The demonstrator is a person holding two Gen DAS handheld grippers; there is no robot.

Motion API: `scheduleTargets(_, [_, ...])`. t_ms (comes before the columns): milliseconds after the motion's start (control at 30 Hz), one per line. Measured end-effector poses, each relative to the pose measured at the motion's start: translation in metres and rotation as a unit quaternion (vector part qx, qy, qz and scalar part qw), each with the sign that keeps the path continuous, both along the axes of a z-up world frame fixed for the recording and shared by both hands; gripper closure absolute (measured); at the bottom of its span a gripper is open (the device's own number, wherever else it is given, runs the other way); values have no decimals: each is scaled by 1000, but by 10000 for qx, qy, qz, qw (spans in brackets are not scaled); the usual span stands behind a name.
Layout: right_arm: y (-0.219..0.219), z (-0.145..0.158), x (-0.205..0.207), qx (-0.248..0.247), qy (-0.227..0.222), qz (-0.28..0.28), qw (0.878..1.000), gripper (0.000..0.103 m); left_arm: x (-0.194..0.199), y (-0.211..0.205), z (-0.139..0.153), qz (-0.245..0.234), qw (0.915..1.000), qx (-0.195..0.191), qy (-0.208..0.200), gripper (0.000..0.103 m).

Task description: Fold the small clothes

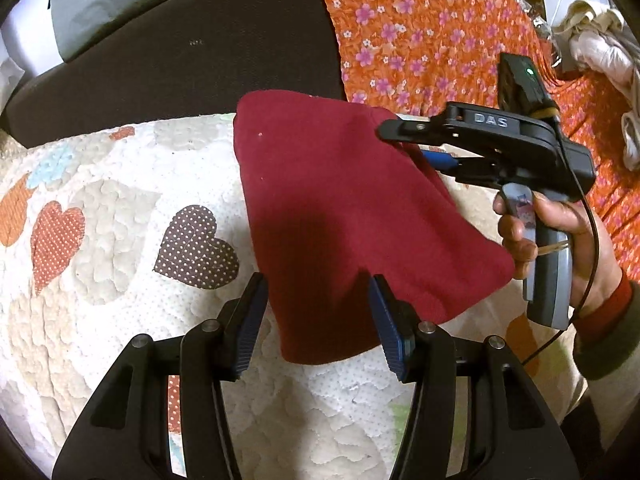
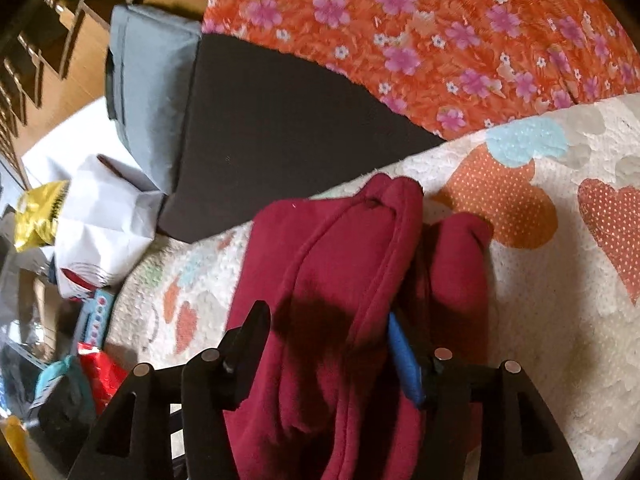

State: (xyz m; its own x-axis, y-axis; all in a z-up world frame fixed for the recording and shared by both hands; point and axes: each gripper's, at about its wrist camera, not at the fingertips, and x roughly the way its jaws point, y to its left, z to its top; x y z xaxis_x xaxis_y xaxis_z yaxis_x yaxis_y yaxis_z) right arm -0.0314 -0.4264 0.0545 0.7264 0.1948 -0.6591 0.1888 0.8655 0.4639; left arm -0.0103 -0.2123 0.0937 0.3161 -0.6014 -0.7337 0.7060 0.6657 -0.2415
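Black fingers of the left gripper (image 1: 318,312) fill the bottom of the left wrist view, spread, blue pads on either side of the near edge of a dark red garment (image 1: 344,216); the pads do not press it. Garment lies folded on a quilt (image 1: 120,240) with heart patches, centre of frame, running from lower middle toward upper middle.

Right gripper (image 1: 404,140) enters from the right of that view, held by a hand (image 1: 560,240) in a red-cuffed sleeve. Its tip sits at the garment's far right edge; one blue pad shows just under the cloth edge there.

Right wrist view: right gripper (image 2: 332,340) at bottom, jaws apart, a thick fold of the garment (image 2: 320,272) between them. Blue pad on the right lies beside the cloth; whether it touches, cannot tell. Seam ridge runs up the fold.

Beyond the quilt: a dark cushion (image 2: 272,128), an orange floral cloth (image 2: 420,32) at upper right, a grey pillow (image 2: 148,92) at upper left. Clutter of bags and packets at left edge, blurred.
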Motion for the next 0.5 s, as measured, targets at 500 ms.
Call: scheduleTargets(500, [31, 7, 22, -1444, 128, 209, 9892, 79, -4, -4, -15, 13, 9998, 199, -60, 51])
